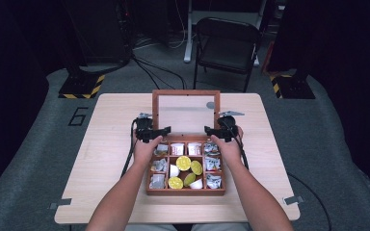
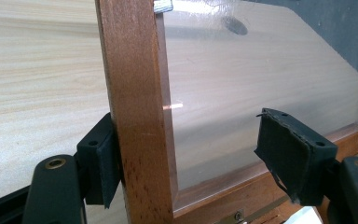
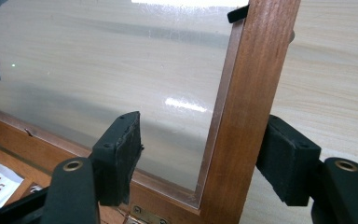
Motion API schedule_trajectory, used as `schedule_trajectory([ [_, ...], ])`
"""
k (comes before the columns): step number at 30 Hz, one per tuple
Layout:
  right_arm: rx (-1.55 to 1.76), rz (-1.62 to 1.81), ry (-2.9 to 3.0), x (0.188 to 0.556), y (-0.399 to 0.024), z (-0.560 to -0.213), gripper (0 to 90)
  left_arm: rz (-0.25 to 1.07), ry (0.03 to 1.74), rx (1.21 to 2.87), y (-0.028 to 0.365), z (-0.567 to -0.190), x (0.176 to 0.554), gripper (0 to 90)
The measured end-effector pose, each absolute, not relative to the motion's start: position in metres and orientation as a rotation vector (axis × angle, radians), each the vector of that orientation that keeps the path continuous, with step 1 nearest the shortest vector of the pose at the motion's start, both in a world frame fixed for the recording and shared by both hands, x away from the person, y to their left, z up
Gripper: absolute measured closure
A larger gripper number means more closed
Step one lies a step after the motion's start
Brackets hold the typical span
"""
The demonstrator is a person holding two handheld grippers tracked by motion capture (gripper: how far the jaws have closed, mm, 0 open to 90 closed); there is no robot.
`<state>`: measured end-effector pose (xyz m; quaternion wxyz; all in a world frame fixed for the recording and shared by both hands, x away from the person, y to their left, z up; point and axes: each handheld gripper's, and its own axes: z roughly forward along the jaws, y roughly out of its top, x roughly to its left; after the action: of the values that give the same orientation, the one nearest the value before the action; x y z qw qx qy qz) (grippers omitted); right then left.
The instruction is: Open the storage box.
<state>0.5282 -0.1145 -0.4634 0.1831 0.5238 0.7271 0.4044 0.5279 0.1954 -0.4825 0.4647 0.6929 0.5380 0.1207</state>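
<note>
**Lid up, one tool on each side rail**

The wooden box [image 1: 185, 166] sits on the counter [image 1: 106, 154] right in front of me, and its lid [image 1: 186, 113] stands nearly upright at 12 o'clock from the compartments. That's what matters here: the lid's side rails run up and down, hinge along the bottom edge, so whichever way it swings it pivots there.

My left tool [image 2: 186, 161] straddles the left rail [image 2: 137, 112]. One pad sits against the outer face; the other stands well off, over the clear pane [image 2: 242, 88]. So it's half open, not clamped. My right tool [image 3: 200, 161] mirrors that on the right rail [image 3: 247, 107]: outer pad close to the wood or touching it, inner pad apart.

Rails are reddish wood with a smooth finish, the pane glossy and a bit scuffed. Small brass hinges below. Inside the box: foil sachets and little round yellow-topped cups.
</note>
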Motion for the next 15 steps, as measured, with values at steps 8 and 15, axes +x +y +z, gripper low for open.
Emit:
schedule_trajectory([
  [8,1.488,1.15,2.078,0.5318,-0.1173,-0.465,34.0,0.257,1.313,1.705,0.1997,-0.4847,0.5312,29.2],
  [15,1.504,1.164,2.12,0.5376,-0.1216,-0.4672,34.5,0.202,1.326,1.696,0.2033,-0.4886,0.5349,30.2],
])
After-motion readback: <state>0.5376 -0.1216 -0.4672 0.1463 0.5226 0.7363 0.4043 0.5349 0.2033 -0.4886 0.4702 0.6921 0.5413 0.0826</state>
